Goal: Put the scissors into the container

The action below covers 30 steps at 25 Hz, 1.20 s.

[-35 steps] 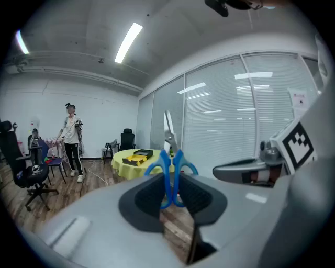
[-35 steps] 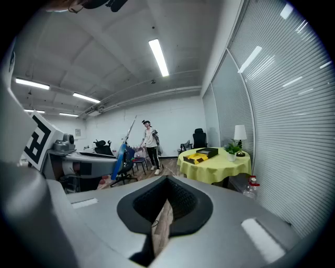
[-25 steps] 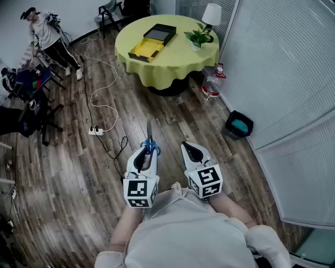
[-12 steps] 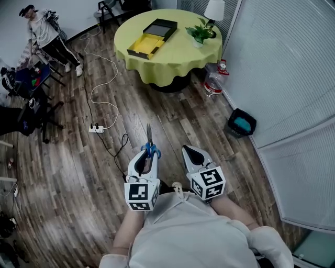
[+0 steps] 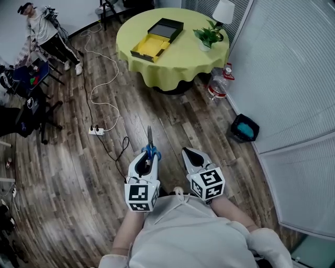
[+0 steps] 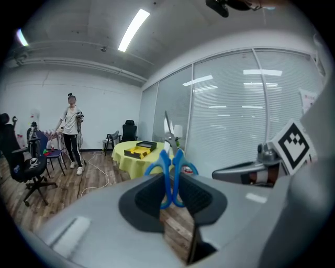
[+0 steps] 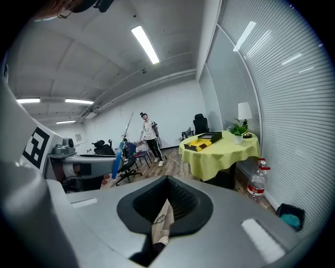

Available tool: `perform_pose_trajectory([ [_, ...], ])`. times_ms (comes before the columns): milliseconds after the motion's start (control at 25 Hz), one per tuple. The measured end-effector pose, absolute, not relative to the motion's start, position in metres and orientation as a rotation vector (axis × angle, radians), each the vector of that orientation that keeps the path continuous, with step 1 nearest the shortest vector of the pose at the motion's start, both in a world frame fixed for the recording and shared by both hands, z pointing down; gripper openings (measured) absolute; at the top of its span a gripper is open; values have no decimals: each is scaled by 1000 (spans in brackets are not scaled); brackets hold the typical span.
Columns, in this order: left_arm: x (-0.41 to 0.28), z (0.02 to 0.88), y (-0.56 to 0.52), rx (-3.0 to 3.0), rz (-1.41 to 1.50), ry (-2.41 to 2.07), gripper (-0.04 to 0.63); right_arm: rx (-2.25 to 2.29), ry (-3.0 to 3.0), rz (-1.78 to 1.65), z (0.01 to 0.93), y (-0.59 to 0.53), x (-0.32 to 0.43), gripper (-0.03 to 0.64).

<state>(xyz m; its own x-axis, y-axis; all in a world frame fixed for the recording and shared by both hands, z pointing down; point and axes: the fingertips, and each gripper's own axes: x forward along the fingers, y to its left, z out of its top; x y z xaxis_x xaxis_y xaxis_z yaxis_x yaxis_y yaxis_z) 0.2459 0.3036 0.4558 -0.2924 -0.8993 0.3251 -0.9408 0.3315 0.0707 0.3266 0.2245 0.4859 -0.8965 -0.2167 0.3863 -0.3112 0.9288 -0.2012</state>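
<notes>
Blue-handled scissors (image 5: 150,147) stand between the jaws of my left gripper (image 5: 148,153), blades pointing forward; the pads press on the handles (image 6: 171,175). My right gripper (image 5: 189,152) is beside it, shut with nothing in it, and its view shows the scissors (image 7: 116,162) off to the left. Both hang over the wooden floor, well short of the round table with a yellow cloth (image 5: 194,58). On that table lies the container (image 5: 156,42), an open black box with a yellow inside, also seen in both gripper views (image 6: 140,150) (image 7: 203,140).
A potted plant (image 5: 209,35) and a white lamp (image 5: 224,11) share the table. A water bottle (image 5: 218,86) and a dark bin (image 5: 244,127) stand by the glass wall. A power strip with cables (image 5: 96,131) lies on the floor. A person (image 5: 39,29) and chairs (image 5: 26,112) are far left.
The view has shifted a little, so the table now sits slightly further right in the head view. Both grippers keep their pose, scissors still held.
</notes>
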Motion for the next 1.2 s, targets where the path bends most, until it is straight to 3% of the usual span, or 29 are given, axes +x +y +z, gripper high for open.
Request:
perform_pose_trajectory([
  [720,-39,433,223,1826,184,-2169,86,573,-2689,345,468,152,56,-2],
  [1200,-136,453,172,1860,186,-2070,86,614,-2625,329,482,105,-43,-2],
])
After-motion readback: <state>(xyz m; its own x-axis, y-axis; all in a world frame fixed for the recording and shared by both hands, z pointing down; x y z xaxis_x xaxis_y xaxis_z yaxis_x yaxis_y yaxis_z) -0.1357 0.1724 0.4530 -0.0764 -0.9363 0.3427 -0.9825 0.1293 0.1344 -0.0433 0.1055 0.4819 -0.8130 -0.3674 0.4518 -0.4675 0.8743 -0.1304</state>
